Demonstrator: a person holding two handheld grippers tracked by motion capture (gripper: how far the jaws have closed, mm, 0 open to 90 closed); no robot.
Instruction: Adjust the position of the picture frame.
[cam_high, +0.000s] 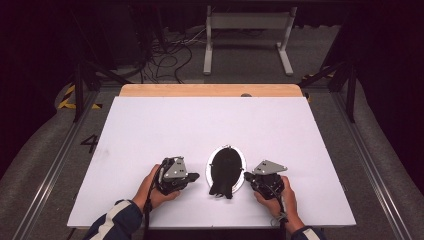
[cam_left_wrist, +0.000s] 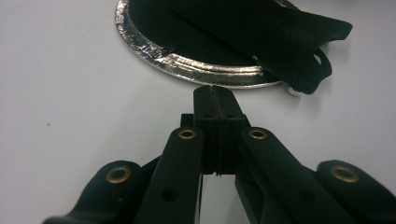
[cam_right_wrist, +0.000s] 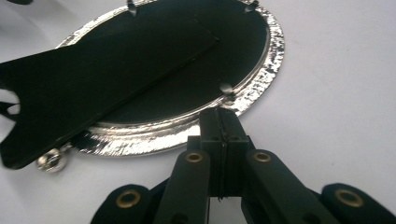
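A: Where does the oval picture frame (cam_high: 226, 170) sit?
B: Face down on the white table (cam_high: 150, 130), near the front edge, between the two grippers. Its black easel stand (cam_high: 222, 187) sticks out past the silver rim toward the person.
A: Left gripper (cam_high: 195, 176)?
B: Jaws clenched together, nothing between them, tips just beside the rim.
A: Right gripper (cam_high: 246, 175)?
B: Likewise clenched and empty, tips at the rim's opposite side; contact unclear.

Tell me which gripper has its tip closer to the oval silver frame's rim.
The right gripper: its shut tip sits right at the oval silver frame with the black back, while the left gripper stops short, white table showing between.
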